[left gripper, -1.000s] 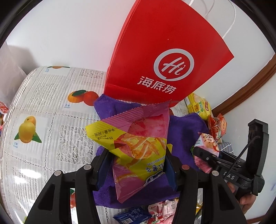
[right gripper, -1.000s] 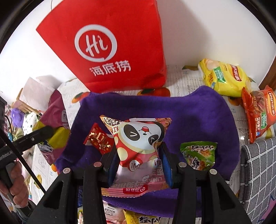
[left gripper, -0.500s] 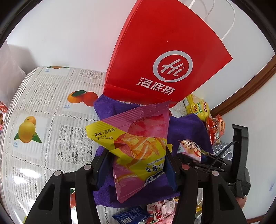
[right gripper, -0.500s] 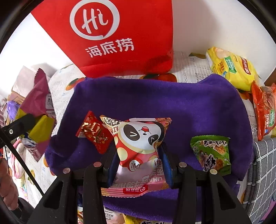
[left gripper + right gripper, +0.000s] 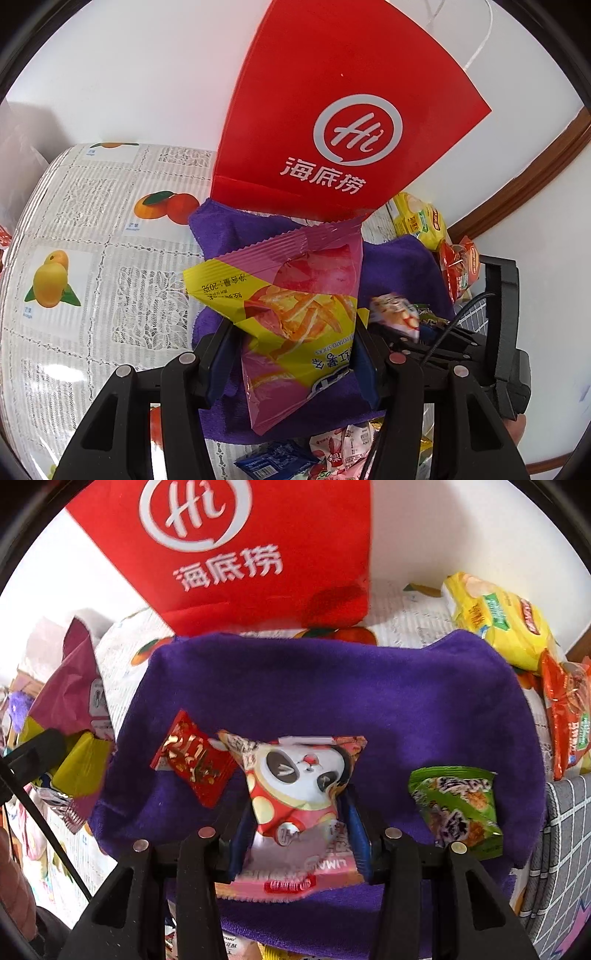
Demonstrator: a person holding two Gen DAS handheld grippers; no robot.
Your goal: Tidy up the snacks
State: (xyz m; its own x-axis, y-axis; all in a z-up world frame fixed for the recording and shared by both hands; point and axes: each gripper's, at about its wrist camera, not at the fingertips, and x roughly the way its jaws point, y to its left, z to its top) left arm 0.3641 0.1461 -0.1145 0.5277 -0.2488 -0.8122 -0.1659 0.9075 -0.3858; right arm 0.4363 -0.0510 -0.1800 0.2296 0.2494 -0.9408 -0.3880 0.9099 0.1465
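My left gripper (image 5: 291,332) is shut on a pink and yellow potato-stick packet (image 5: 295,302) and holds it above the left part of a purple cloth (image 5: 399,266). My right gripper (image 5: 295,812) hangs low over the same purple cloth (image 5: 332,686). Its jaws are opening around a panda-print packet (image 5: 299,775), which sits tilted and blurred between them. A thin gap shows at the right pad. In the left wrist view that panda packet (image 5: 395,314) shows at the right gripper's tips. A small red packet (image 5: 194,760) and a green packet (image 5: 458,805) lie on the cloth.
A red paper bag (image 5: 258,554) stands behind the cloth against the white wall. A yellow chip bag (image 5: 498,627) and an orange-red bag (image 5: 565,716) lie at the right, next to a grey checked cloth (image 5: 565,830). More packets (image 5: 343,450) crowd the table's front edge.
My right gripper has sunk toward the purple cloth with the panda packet. Its jaws have widened a little and the packet has tilted. The left gripper and its packet have not moved.
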